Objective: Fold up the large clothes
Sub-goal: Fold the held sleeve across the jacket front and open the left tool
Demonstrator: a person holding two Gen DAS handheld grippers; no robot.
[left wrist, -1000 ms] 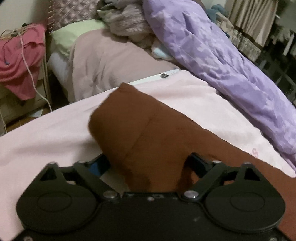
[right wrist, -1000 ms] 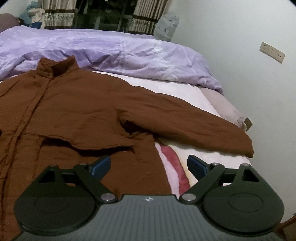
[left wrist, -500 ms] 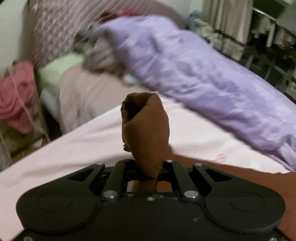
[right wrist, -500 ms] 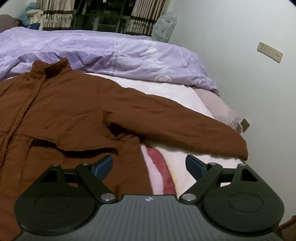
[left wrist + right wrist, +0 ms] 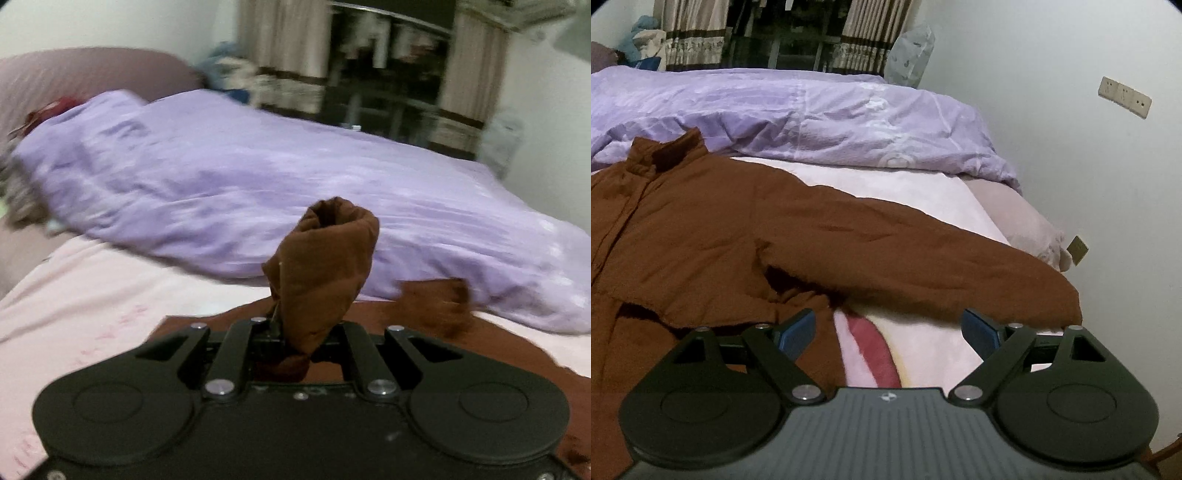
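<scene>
A brown jacket (image 5: 701, 229) lies spread on the bed with its collar (image 5: 665, 151) toward the purple duvet. Its right sleeve (image 5: 923, 266) stretches out to the bed's right edge. My right gripper (image 5: 888, 332) is open and empty, low over the pink sheet just in front of that sleeve. My left gripper (image 5: 291, 343) is shut on the cuff of the other sleeve (image 5: 325, 266), which stands up bunched between the fingers. The jacket's collar (image 5: 436, 302) shows beyond it in the left wrist view.
A purple duvet (image 5: 812, 114) lies heaped along the far side of the bed, also in the left wrist view (image 5: 258, 192). A white wall with a socket strip (image 5: 1124, 96) runs close on the right. Curtains (image 5: 871, 37) and a dark window stand behind.
My left gripper has shut on the sleeve cuff, lifted it and swung to the right across the bed. My right gripper has moved closer to the right sleeve and stays open.
</scene>
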